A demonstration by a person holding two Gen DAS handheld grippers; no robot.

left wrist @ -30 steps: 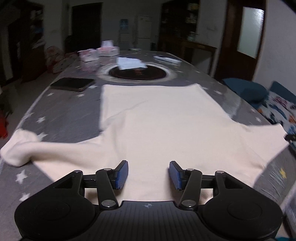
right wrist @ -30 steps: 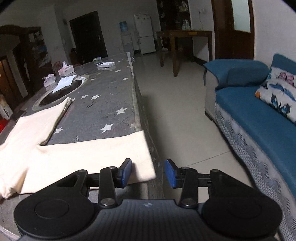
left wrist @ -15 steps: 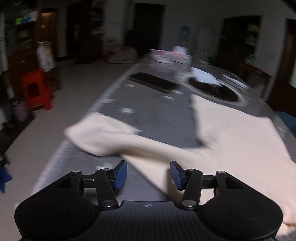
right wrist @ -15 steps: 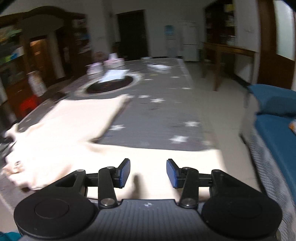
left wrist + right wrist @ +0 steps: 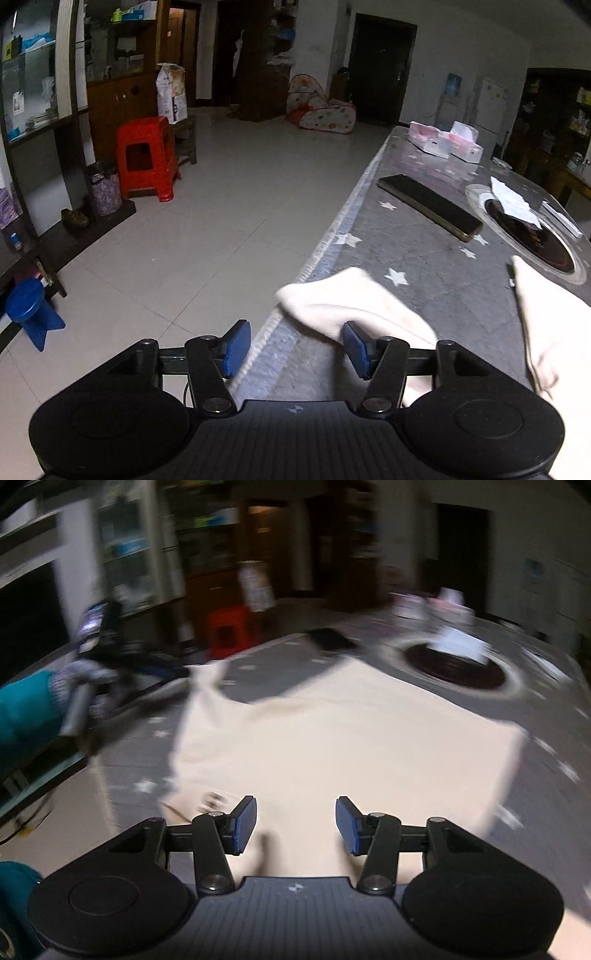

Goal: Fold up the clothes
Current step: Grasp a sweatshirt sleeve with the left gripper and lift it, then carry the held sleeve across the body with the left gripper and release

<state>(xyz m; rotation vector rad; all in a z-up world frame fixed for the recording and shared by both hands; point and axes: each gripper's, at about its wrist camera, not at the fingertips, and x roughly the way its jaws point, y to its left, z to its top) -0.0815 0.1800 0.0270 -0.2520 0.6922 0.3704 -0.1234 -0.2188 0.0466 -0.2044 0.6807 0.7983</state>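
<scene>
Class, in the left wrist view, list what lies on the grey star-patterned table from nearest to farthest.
Cream garment sleeve → black flat phone → pink-and-white tissue boxes.

Dim room, pale tiled floor (image 5: 207,236), red stool (image 5: 146,157).

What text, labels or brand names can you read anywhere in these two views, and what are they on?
No text can be read in either view.
Tall bag by the cabinet: printing too small to read.
Tissue boxes on the table: no legible print.
Blue sign on the far wall: too small.
Boxes on the shelf: blurred.
Right wrist view: motion-blurred throughout.
</scene>
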